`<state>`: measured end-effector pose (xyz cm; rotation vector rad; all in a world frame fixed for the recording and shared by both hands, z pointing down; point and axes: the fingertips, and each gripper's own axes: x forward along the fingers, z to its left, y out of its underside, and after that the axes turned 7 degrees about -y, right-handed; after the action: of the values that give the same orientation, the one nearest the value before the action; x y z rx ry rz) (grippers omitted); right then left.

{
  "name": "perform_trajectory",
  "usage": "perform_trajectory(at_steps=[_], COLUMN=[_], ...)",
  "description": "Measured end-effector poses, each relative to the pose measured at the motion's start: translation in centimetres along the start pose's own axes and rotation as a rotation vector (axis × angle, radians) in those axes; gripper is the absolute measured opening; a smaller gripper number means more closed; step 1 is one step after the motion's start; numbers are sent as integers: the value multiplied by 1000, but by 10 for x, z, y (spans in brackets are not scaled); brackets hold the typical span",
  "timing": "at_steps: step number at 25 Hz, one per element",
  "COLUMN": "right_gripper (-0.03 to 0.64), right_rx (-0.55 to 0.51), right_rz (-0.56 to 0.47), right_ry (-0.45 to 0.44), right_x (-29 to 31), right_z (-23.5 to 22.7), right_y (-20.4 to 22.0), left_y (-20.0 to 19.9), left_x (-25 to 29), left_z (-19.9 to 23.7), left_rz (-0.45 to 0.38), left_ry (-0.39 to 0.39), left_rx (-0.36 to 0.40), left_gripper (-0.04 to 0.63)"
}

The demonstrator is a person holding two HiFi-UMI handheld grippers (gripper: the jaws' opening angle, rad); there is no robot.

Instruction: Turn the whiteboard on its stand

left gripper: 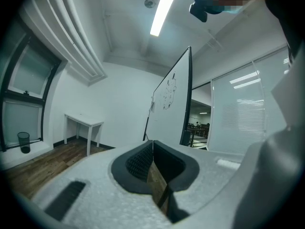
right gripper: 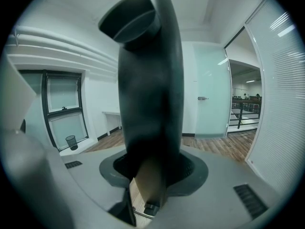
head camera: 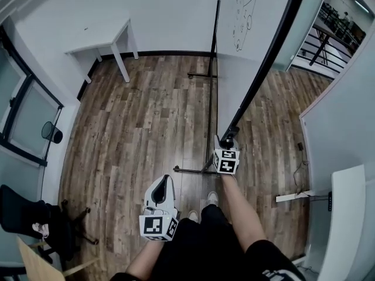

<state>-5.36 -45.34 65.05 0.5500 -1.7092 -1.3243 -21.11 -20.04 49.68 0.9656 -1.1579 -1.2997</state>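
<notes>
The whiteboard [head camera: 246, 34] tilts on its black stand [head camera: 210, 98], with a marker sketch near its top. Its dark frame edge [head camera: 263, 69] runs down to my right gripper [head camera: 228, 140], which is shut on the lower end of that edge. In the right gripper view the dark frame [right gripper: 147, 80] fills the gap between the jaws. My left gripper [head camera: 164, 183] hangs lower and to the left, apart from the board and stand, shut on nothing. The left gripper view shows the whiteboard [left gripper: 169, 104] edge-on ahead of the left gripper [left gripper: 152, 144].
The stand's foot bar [head camera: 193, 170] lies on the wood floor just left of my right gripper. A white table [head camera: 102, 40] stands at the back wall, a black bin [head camera: 51, 132] by the left window, a chair [head camera: 35, 221] at lower left, a white desk [head camera: 345, 215] at right.
</notes>
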Motion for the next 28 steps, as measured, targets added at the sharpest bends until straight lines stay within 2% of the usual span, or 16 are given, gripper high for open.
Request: perform_trajectory(at_steps=[11, 28], right_gripper=[158, 158], right_rx=[-1, -6], right_rz=[13, 0], right_ry=[-4, -32], right_x=[-45, -118], right_z=[25, 51], right_y=[14, 46], left_y=[-2, 9], left_x=[-29, -84], left_z=[-8, -50], left_rz=[15, 12], left_ry=[43, 62], left_rx=[-37, -18], left_gripper=[18, 18])
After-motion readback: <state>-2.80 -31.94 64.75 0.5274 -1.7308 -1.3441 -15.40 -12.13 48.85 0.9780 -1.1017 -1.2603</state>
